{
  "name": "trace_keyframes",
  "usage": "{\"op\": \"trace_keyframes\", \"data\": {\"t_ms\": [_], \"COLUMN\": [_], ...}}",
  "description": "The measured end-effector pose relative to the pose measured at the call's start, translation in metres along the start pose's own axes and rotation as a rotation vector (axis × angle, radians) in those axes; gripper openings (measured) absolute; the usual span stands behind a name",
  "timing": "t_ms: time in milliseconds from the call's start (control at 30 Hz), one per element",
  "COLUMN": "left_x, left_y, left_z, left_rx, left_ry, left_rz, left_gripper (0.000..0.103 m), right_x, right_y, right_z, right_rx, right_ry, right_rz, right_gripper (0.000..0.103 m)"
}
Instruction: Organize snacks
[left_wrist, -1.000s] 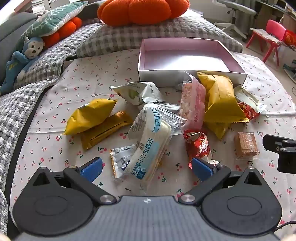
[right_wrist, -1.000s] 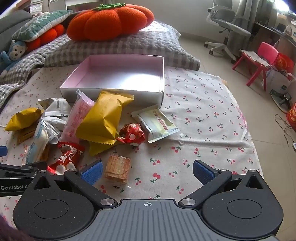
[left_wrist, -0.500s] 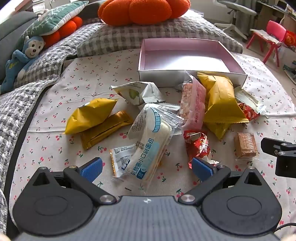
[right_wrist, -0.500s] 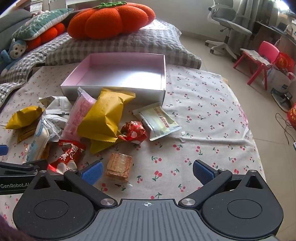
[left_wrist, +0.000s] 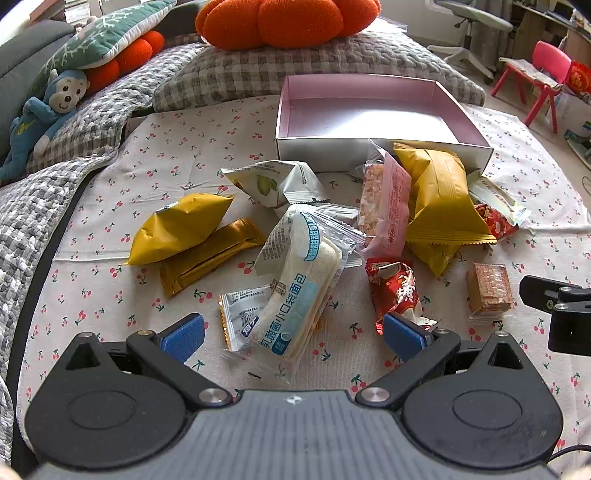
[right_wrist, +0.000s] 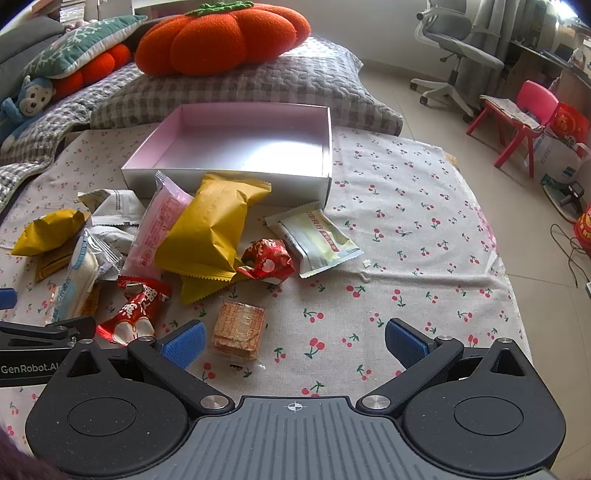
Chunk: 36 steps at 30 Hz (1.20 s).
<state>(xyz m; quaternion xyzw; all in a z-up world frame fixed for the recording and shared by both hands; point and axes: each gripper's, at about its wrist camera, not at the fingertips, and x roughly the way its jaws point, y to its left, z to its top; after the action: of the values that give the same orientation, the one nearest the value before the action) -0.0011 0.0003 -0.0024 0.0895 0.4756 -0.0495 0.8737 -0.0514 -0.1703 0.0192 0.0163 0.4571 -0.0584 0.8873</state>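
Nearest the left wrist camera: left gripper (left_wrist: 293, 334), jaws spread wide, nothing held, blue pads either side of the near end of a clear-wrapped white bread roll (left_wrist: 295, 295) with blue Chinese lettering. The roll lies on a small white sachet (left_wrist: 240, 314).

Nearest the right wrist camera: right gripper (right_wrist: 295, 341), jaws likewise wide apart and empty. A clear-wrapped brown wafer block (right_wrist: 238, 328) lies just beside its left pad (right_wrist: 184, 341).

Middle ground, on the cherry-print cloth (right_wrist: 406, 240):
- red foil candy packet (left_wrist: 395, 288), between roll and wafer block;
- second, crumpled red packet (right_wrist: 267, 258), touching the large yellow pouch;
- pale flat packet with a red label (right_wrist: 314, 238), beside that red packet, its far end near the box corner;
- large yellow pouch (right_wrist: 210, 229), leaning against the box front;
- pink-wrapped bar (left_wrist: 386, 206), propped against the yellow pouch;
- small yellow pouch (left_wrist: 177, 229), overlapping a flat gold bar wrapper (left_wrist: 210, 256);
- white packet with a green fruit picture (left_wrist: 273, 182).

Farther: open pink-lined box (right_wrist: 236, 182), no snacks inside.

Farthest: grey checked pillow (right_wrist: 258, 88), orange pumpkin cushion (right_wrist: 221, 35), blue monkey toy (left_wrist: 44, 114).
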Motion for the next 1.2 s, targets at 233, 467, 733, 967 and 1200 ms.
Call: {"op": "trace_keyframes", "data": {"t_ms": [233, 467, 733, 967, 1200], "left_x": [0.0000, -0.0001, 0.0001, 0.0010, -0.0018], "left_y": [0.0001, 0.0003, 0.0002, -0.0005, -0.0005], "left_z": [0.0001, 0.0005, 0.0004, -0.0021, -0.0026], "left_rx": [0.000, -0.001, -0.001, -0.002, -0.006], "left_ry": [0.001, 0.002, 0.001, 0.000, -0.003], "left_rz": [-0.001, -0.002, -0.002, -0.003, -0.006], "left_gripper": [0.103, 0.103, 0.103, 0.103, 0.103], "right_x": [-0.0002, -0.0004, -0.0012, -0.0020, -0.0021], "right_y": [0.0001, 0.0005, 0.0005, 0.0017, 0.0021], "right_z": [-0.0001, 0.0001, 0.0003, -0.0003, -0.0002], "right_rx": [0.000, 0.000, 0.002, 0.001, 0.000], "right_ry": [0.002, 0.003, 0.000, -0.001, -0.001], "right_rz": [0.002, 0.001, 0.003, 0.006, 0.006], "right_gripper": [0.103, 0.103, 0.103, 0.103, 0.103]}}
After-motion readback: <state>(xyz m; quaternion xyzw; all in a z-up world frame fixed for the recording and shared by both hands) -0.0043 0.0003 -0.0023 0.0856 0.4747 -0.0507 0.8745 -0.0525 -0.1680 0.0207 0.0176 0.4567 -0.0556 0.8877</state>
